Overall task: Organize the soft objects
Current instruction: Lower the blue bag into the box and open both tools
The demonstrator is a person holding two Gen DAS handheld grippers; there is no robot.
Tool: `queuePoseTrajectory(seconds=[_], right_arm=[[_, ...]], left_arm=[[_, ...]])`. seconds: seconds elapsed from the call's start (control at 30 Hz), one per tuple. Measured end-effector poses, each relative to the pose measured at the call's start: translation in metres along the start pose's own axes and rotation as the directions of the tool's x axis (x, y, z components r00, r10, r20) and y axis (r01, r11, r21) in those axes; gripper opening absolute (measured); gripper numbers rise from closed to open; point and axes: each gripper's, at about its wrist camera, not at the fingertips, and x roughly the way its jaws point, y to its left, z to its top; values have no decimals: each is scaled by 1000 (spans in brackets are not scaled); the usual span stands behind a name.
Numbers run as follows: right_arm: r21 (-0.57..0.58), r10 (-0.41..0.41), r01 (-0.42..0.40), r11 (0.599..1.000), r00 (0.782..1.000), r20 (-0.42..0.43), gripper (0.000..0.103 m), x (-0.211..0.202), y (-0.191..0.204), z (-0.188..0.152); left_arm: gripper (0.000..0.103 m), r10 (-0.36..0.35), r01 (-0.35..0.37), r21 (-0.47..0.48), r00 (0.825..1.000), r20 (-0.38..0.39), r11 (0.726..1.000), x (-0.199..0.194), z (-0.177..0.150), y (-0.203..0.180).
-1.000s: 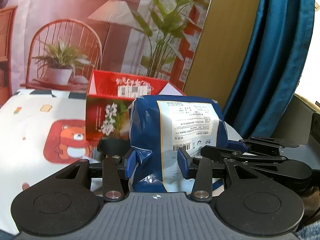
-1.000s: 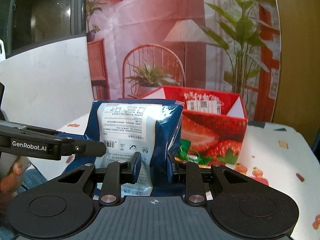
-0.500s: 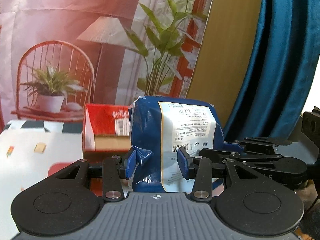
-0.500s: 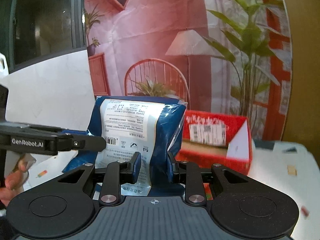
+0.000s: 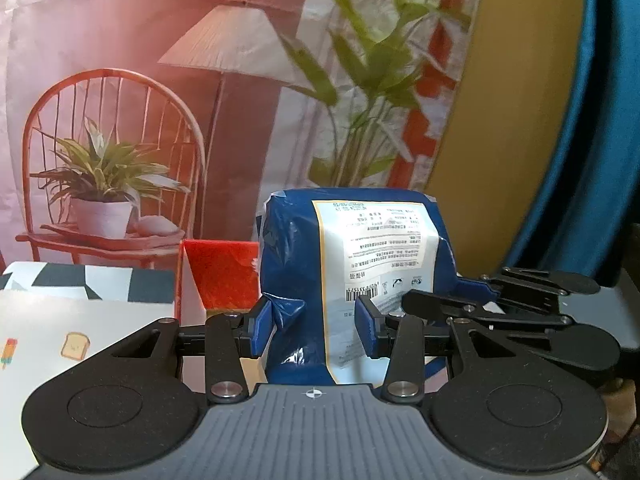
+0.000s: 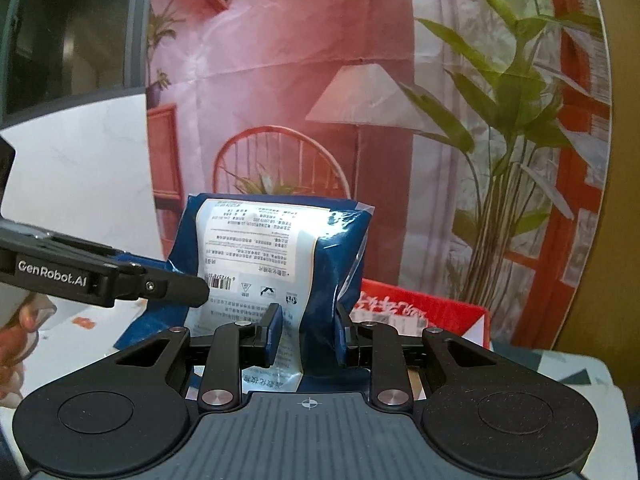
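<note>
Both hand-held grippers, left (image 5: 316, 330) and right (image 6: 308, 334), clamped on the soft blue plastic packet (image 5: 352, 268), have carried it up toward the open red strawberry-printed cardboard box (image 6: 424, 312), nearing placement.

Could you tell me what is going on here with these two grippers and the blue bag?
A person is holding a blue soft package in the air with both handheld grippers at once. The left gripper is clamped on one part of the pack, and the right gripper pinches it from the other side. Behind and below the pack sits an open red strawberry box on the patterned tablecloth; the pack is not in it yet.
</note>
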Motion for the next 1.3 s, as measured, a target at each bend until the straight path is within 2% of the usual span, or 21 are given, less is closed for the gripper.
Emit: queuePoseTrajectory(seconds=[0.2, 0.4, 0.7, 0.9, 1.03, 1.3], right_arm=[[-10, -37, 37, 999, 999, -10, 25, 38, -13, 0], [18, -54, 56, 998, 995, -80, 25, 72, -26, -16], [95, -40, 57, 994, 983, -178, 25, 87, -35, -43], [108, -81, 104, 989, 977, -199, 33, 83, -32, -50], [118, -101, 122, 985, 979, -175, 40, 70, -32, -48], [159, -63, 82, 984, 991, -122, 40, 27, -19, -46]], left_arm=[[45, 38, -38, 28, 999, 3, 999, 37, 16, 2], [45, 64, -61, 47, 994, -85, 997, 74, 7, 9], [45, 56, -48, 46, 984, -171, 998, 92, -14, 16], [53, 72, -66, 47, 986, -152, 997, 81, -14, 18], [53, 64, -59, 42, 989, -130, 997, 64, -12, 17], [53, 30, -26, 39, 992, -123, 999, 20, -27, 5]])
